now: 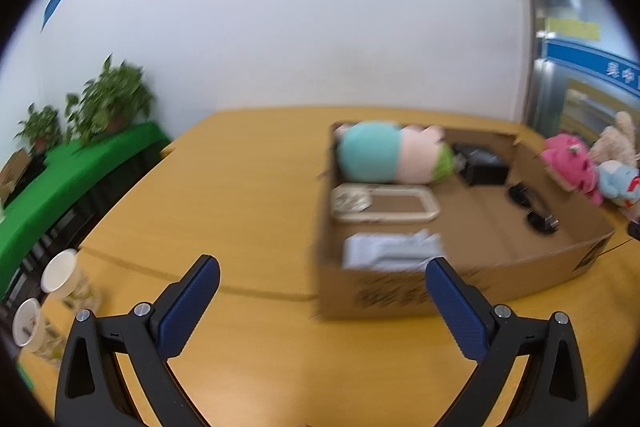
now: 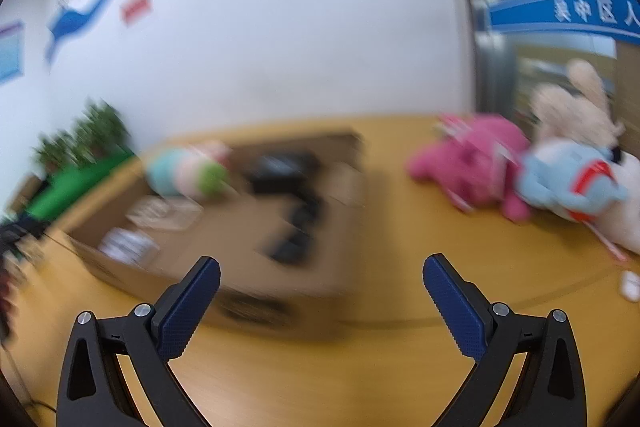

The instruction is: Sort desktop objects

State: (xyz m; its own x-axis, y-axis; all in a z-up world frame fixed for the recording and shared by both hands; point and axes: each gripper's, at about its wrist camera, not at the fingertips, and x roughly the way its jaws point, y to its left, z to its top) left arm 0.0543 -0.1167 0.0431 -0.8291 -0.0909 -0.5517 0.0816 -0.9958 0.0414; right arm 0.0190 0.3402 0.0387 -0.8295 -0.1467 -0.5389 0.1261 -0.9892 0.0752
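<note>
A cardboard box (image 1: pixel 552 259) stands on the yellow wooden table (image 1: pixel 224 187). In it lie a teal-pink-green plush (image 1: pixel 392 151), a beige frame (image 1: pixel 384 203), a white packet (image 1: pixel 392 251) and black items (image 1: pixel 484 163). My left gripper (image 1: pixel 322 267) is open and empty, in front of the box's near wall. In the blurred right wrist view the box (image 2: pixel 248 227) is ahead to the left, and my right gripper (image 2: pixel 322 267) is open and empty above the table. A pink plush (image 2: pixel 472 159), a light blue plush (image 2: pixel 568 183) and a beige plush (image 2: pixel 572 103) lie at the right.
Two paper cups (image 1: pixel 60 271) stand at the table's left edge. A green-covered bench (image 1: pixel 72 171) with potted plants (image 1: pixel 108 99) is beyond the left side. A small white object (image 2: pixel 630 285) lies at the right. A white wall stands behind the table.
</note>
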